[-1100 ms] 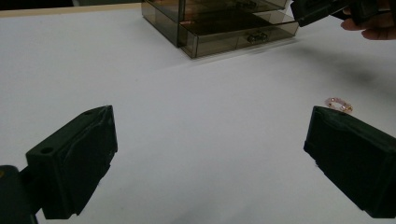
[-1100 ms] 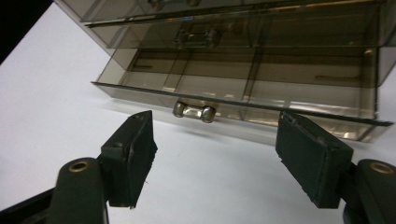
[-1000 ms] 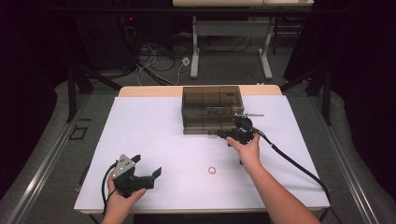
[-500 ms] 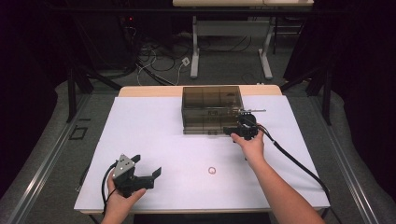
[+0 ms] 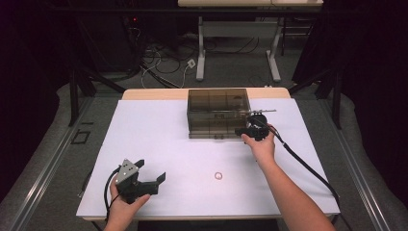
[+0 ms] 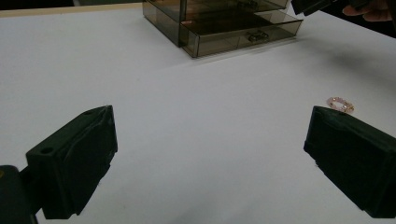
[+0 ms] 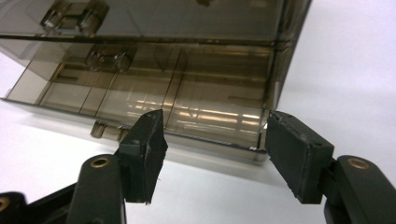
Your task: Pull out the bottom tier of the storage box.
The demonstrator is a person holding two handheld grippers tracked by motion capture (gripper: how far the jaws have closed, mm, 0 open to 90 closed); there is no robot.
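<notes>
A smoky see-through drawer box stands at the back middle of the white table; its lowest drawer is pulled out a little. My right gripper hovers at the box's front right corner, jaws open, with the drawer's front edge just beyond its fingertips. A small pinkish ring lies on the table nearer the front, also seen as the ring past my left gripper's jaw. My left gripper rests open at the front left, holding nothing.
The drawer box sits far ahead in the left gripper view. A black cable trails from the right gripper over the table's right side. Beyond the table's far edge are a desk frame and floor cables.
My right gripper has moved forward and slightly right, up to the box's front right corner. The left gripper and the ring have stayed put.
</notes>
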